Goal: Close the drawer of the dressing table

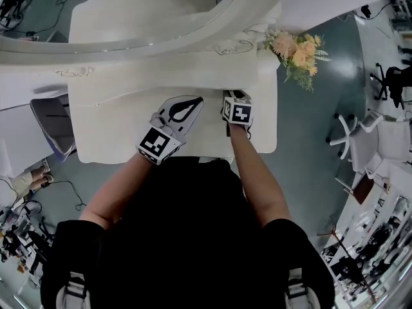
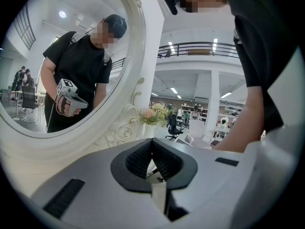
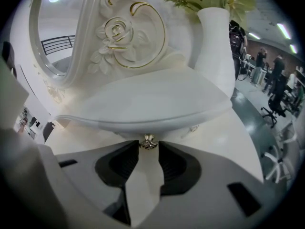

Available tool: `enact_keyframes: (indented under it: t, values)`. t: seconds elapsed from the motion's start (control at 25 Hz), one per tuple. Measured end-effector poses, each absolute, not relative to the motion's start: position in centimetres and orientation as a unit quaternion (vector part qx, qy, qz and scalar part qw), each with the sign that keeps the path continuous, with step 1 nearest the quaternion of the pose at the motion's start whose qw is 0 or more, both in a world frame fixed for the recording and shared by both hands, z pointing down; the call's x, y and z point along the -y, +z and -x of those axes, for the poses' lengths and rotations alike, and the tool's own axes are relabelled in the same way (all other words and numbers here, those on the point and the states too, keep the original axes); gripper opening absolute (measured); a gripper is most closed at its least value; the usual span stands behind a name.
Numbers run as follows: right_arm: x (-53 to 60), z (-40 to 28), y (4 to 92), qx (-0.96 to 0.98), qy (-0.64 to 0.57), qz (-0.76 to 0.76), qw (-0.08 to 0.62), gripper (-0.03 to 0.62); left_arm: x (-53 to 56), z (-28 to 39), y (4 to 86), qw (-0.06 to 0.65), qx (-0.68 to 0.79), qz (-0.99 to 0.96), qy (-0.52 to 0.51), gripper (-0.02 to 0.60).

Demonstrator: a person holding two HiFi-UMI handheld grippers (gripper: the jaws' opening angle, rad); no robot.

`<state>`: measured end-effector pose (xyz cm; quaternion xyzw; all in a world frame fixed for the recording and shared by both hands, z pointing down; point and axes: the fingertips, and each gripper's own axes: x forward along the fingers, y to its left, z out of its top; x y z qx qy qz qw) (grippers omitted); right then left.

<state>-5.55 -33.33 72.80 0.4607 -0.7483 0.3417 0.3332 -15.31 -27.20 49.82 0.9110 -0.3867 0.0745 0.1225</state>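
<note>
1. Right gripper. Locate the right gripper (image 3: 148, 149) at the front edge of the dressing table (image 1: 122, 108), right of centre in the head view and angled steeply down. In the right gripper view, its jaws stand a narrow gap apart. The small metal knob (image 3: 148, 141) of the drawer (image 3: 205, 140) sits between their tips. The pads flank the knob closely, but you see no squeeze on it.

2. Drawer. Find the drawer front at the centre of the right gripper view, tucked directly under the curved lip of the tabletop. Only a white strip of it shows to the right of the knob. You cannot tell from any view how far the drawer stands out. In the head view the tabletop and your own body cover it.

3. Left gripper. Locate the left gripper (image 1: 198, 100) just left of the right one in the head view, above the tabletop. In the left gripper view its fingertips meet, and nothing sits between the pads. It points roughly level toward the oval mirror (image 2: 71, 56), which fills the upper left of that view.

4. Surroundings. Note the flowers (image 1: 297, 53) in a white vase (image 3: 217, 46) at the table's right rear corner, well apart from both grippers.
</note>
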Motion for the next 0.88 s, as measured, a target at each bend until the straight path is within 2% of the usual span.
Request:
enact_keyframes:
  t: [0.44, 0.88]
  values:
    - [30.8, 3.5, 71.0, 0.765, 0.330, -0.447, 0.325, 0.135, 25.9, 13.3, 49.6, 0.119, 0.385, -0.912, 0.080, -0.006]
    - [28.4, 4.7, 62.0, 0.863, 0.266, -0.374, 0.210, 0.135, 23.5, 10.7, 48.2, 0.110, 0.399, -0.907, 0.078, -0.006]
